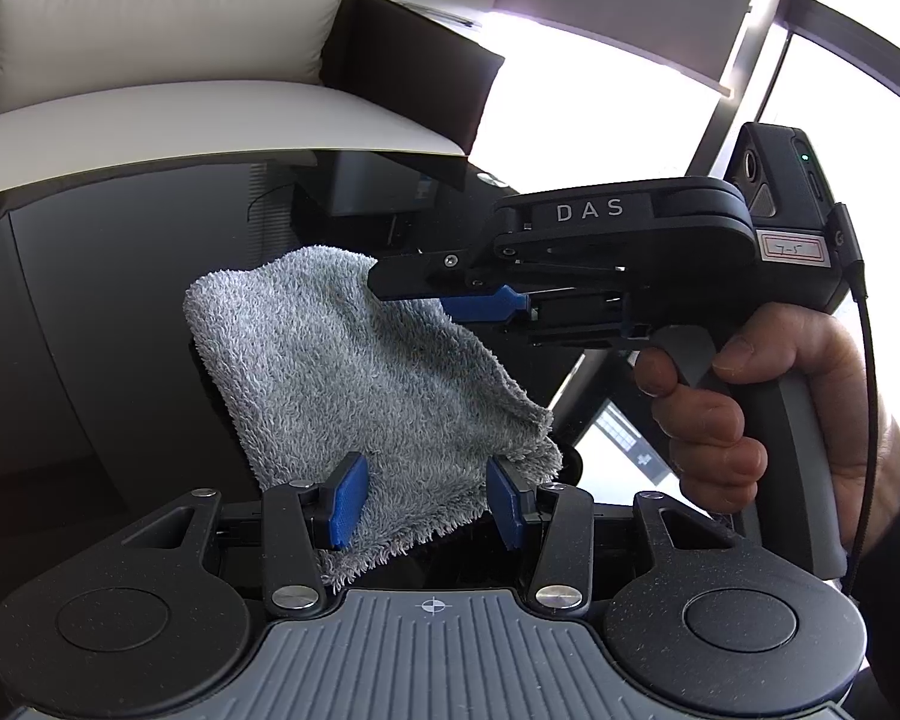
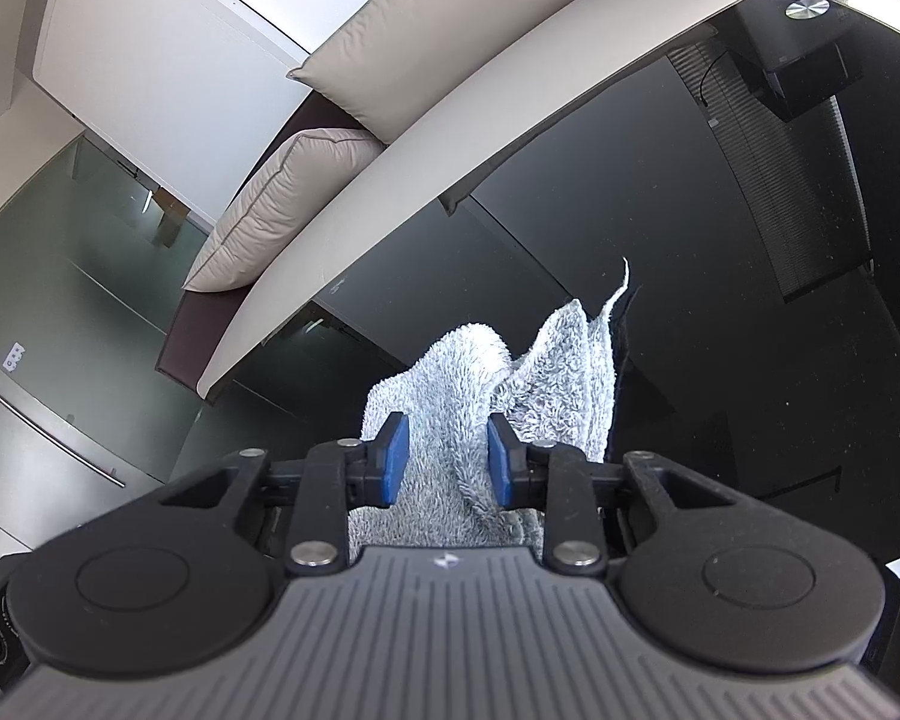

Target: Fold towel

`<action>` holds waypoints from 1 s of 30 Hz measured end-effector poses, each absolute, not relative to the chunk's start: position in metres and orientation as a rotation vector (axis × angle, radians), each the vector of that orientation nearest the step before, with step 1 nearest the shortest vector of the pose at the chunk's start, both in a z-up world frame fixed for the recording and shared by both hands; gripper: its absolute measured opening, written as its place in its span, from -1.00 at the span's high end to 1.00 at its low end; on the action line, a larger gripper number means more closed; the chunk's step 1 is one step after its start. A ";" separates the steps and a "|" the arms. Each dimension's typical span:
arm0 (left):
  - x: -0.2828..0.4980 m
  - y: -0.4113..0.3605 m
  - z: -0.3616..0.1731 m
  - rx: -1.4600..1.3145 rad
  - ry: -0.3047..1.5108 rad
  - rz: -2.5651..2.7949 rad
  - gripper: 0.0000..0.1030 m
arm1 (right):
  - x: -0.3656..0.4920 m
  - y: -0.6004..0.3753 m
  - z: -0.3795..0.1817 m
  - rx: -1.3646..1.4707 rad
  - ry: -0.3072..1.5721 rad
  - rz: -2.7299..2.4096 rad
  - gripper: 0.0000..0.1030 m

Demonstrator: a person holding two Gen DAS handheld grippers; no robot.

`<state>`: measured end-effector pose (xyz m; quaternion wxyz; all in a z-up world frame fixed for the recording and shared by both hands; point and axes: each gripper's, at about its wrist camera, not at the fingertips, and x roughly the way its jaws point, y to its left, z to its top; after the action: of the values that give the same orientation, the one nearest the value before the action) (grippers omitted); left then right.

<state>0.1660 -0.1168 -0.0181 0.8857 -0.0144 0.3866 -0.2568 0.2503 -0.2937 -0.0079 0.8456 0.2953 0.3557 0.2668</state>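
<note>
**Grey towel held up between two handheld grippers**

A small grey towel [image 1: 354, 372] hangs in the air above a glossy black table [image 1: 120, 312], in front of a beige sofa [image 1: 150, 108]. The left gripper [image 1: 427, 501] has its blue pads spread wide with the towel's lower edge lying loosely between them, not pinched. The right gripper [image 1: 450, 294] reaches in from the side at the towel's top corner; cloth sits between its parted pads [image 2: 396, 456], and whether it truly grips cannot be told.

The towel is thick, shaggy terry, limp and draping in soft folds. To fold it well, probably pinch firmly at matching corners and lower it flat onto the table.
</note>
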 end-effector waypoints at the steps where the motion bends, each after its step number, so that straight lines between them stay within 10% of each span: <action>1: 0.166 -0.117 -0.018 -0.028 0.804 -0.534 0.21 | 0.249 -0.293 -0.005 0.610 0.741 0.575 0.63; 30: 0.161 -0.116 -0.018 -0.015 0.800 -0.537 0.21 | 0.250 -0.268 -0.013 0.530 0.726 0.487 0.45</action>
<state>0.1605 -0.1157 -0.0184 0.8862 -0.0073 0.3847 -0.2581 0.2501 -0.2676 -0.0131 0.8722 0.2536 0.3474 0.2331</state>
